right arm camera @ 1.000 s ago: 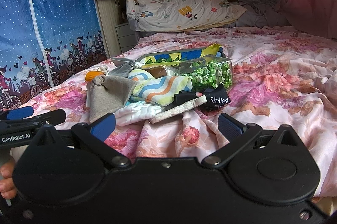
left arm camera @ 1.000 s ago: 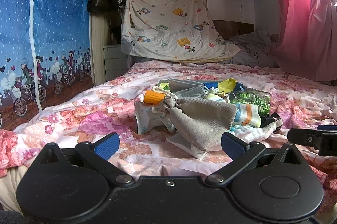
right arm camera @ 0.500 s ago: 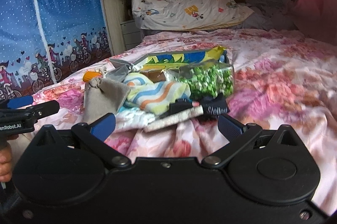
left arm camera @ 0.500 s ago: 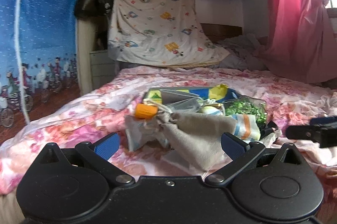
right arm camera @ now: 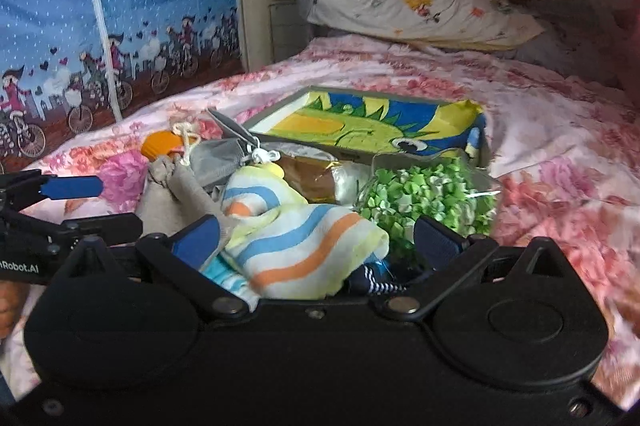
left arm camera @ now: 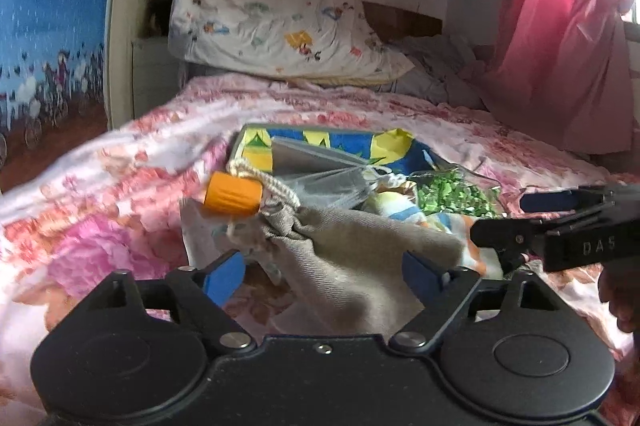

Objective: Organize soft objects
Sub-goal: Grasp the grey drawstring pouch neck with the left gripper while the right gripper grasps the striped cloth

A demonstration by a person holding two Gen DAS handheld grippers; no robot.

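Left wrist view: our left gripper [left arm camera: 322, 276] has just been closing in a bit, but the jaws stand wide and the pads aren't pressing anything. The beige drawstring pouch [left arm camera: 360, 258] lies on the floral bedspread [left arm camera: 120, 210] straight ahead, its body reaching in between the pads. Long axis runs from the tied neck by the orange cap [left arm camera: 232, 193], up-left, down toward the right pad. Left hand is the nearer one for this item, we judge. The right gripper [left arm camera: 568, 226] shows side-on at the right edge.

Right wrist view: our right gripper [right arm camera: 316, 240] is spread open, gripping nothing. The striped cloth [right arm camera: 296, 242] sits dead ahead between the pads, lying across the jaws, no pad contact we can confirm. Bag of green bits [right arm camera: 424, 198] sits just right of it, the beige drawstring pouch off left.
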